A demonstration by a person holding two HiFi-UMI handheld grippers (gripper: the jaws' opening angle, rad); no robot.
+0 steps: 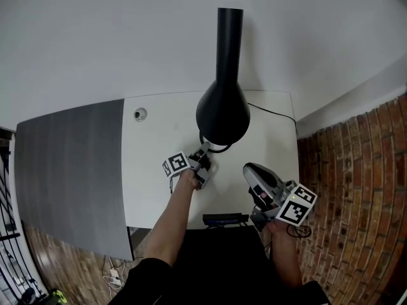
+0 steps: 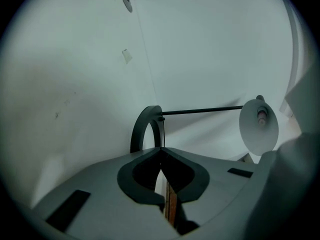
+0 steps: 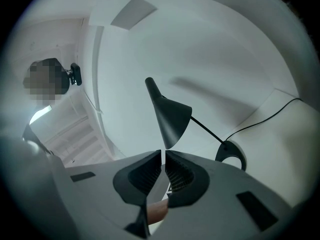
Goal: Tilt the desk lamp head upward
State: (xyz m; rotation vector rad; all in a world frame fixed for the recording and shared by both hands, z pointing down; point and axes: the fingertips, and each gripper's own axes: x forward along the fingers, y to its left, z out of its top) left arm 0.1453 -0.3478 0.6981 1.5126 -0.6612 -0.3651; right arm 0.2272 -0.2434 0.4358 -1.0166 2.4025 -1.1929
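The right gripper (image 1: 249,170) is held over the front right corner of the table (image 1: 159,176), at about 4 o'clock from the lamp head (image 1: 222,113) and well apart from it. In the right gripper view its jaws stand almost together, with only a thin slit between the ribbed pads and nothing in it.

The left gripper (image 1: 202,152) reaches further in, its arm stretched over the table's front edge. Its tip lies just beside the lamp base (image 1: 219,149), at about 7 o'clock from the head. In the left gripper view its jaws are pressed together at the tips and hold nothing. The black ring of the base stands right behind them at 12 o'clock.

The lamp stands on the white table toward its right half. From above, the black cone-shaped head points up at the camera and covers most of the base, with its narrow neck running to 12 o'clock. In the right gripper view the head sits at 12 o'clock above the jaws, its wide mouth turned down. A thin rod (image 3: 205,126) slopes from it to the base at 3 o'clock. A black cable (image 1: 273,113) leaves the base toward 2 o'clock and drops off the table's right edge.

A small round grommet (image 1: 140,114) sits in the table at 9 o'clock from the head. A dark grey panel (image 1: 70,164) adjoins the table's left side. A brick floor (image 1: 356,202) shows at the right, and a white wall (image 1: 127,30) lies beyond.
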